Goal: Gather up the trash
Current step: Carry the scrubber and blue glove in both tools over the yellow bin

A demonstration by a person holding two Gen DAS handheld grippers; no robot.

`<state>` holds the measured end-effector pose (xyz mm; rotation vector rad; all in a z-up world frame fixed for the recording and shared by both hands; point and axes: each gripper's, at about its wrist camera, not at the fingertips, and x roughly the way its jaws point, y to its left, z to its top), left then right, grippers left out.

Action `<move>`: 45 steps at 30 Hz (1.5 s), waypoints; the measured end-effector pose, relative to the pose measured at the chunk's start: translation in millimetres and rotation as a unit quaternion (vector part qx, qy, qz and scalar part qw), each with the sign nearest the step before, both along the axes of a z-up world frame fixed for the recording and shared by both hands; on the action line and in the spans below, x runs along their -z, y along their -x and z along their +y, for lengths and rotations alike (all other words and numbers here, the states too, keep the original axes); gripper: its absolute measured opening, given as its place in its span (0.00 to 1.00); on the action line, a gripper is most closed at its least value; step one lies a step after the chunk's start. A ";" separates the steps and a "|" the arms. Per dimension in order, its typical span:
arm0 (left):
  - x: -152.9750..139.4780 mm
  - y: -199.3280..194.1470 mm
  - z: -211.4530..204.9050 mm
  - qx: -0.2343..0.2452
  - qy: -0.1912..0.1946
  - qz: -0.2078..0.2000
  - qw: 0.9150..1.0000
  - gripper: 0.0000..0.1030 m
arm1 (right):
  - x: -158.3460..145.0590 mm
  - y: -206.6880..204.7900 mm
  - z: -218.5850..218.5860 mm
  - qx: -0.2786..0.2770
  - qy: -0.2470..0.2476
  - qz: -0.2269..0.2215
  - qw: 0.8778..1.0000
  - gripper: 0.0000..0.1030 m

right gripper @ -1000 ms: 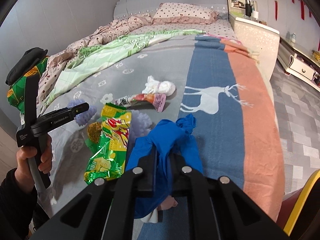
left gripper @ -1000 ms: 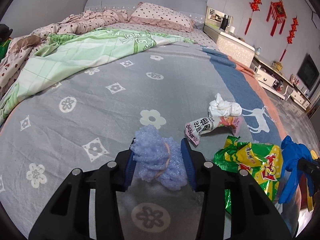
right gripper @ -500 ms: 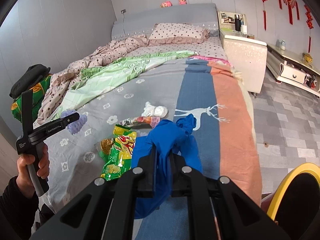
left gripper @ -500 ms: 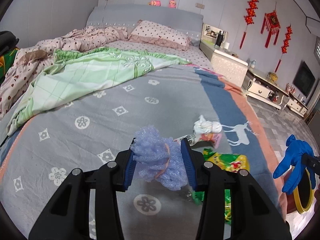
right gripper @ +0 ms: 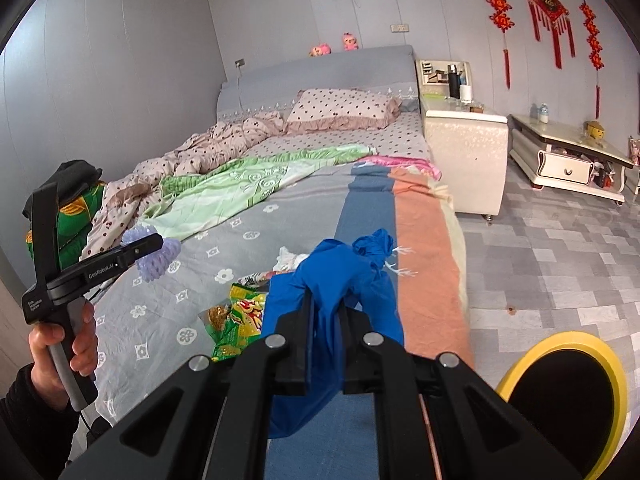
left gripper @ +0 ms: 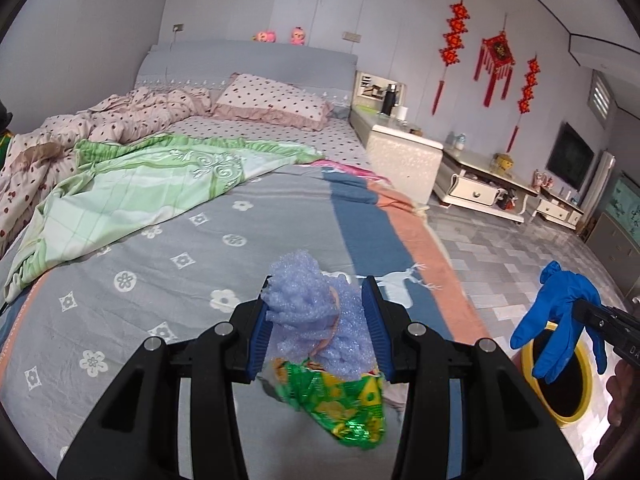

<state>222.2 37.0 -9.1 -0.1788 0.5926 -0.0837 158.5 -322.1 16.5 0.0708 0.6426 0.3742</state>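
Observation:
My left gripper (left gripper: 318,320) is shut on a lilac foam wad (left gripper: 308,316) and holds it above the bed; it shows at the left in the right wrist view (right gripper: 154,258). My right gripper (right gripper: 326,348) is shut on a blue glove (right gripper: 332,280), which hangs over the yellow-rimmed trash bin (left gripper: 576,412) in the left wrist view (left gripper: 560,312). The bin (right gripper: 520,364) stands on the floor by the bed's right side. A green snack bag (left gripper: 340,404), a small printed wrapper (right gripper: 254,279) and a white tissue wad (right gripper: 290,258) lie on the grey bedspread (left gripper: 168,272).
A green quilt (left gripper: 140,184) and pink bedding (left gripper: 132,116) cover the bed's far left. A white nightstand (right gripper: 464,152) and a low cabinet (right gripper: 568,156) stand to the right. The tiled floor (right gripper: 560,260) lies right of the bed.
Both grippers rose and pulled back from the bed with their loads. The blue glove now hangs over the bin, which has come into view.

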 end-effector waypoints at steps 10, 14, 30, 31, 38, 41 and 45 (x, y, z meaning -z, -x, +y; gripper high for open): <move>-30.0 17.0 -64.1 0.058 0.004 -0.022 0.998 0.40 | -28.5 26.3 -59.3 0.050 -0.004 -0.032 0.998 0.07; -37.9 21.3 -91.1 0.082 0.006 -0.027 0.996 0.40 | -36.2 35.2 -87.7 0.076 -0.005 -0.040 0.996 0.07; -57.4 32.6 -210.8 0.187 0.004 -0.037 0.982 0.40 | -43.9 63.0 -178.0 0.161 -0.011 -0.055 0.985 0.07; -57.8 33.0 -221.2 0.195 0.005 -0.036 0.980 0.40 | -43.4 64.3 -182.8 0.167 -0.011 -0.055 0.984 0.07; -49.8 29.4 -284.6 0.248 -0.002 -0.025 0.968 0.40 | -34.2 67.2 -213.0 0.199 -0.013 -0.049 0.979 0.07; -41.3 28.2 -312.1 0.269 -0.007 -0.016 0.963 0.40 | -27.4 67.5 -227.0 0.212 -0.015 -0.041 0.976 0.07; -25.2 20.4 -343.3 0.290 -0.008 0.002 0.957 0.40 | -15.7 65.3 -242.8 0.225 -0.017 -0.030 0.974 0.07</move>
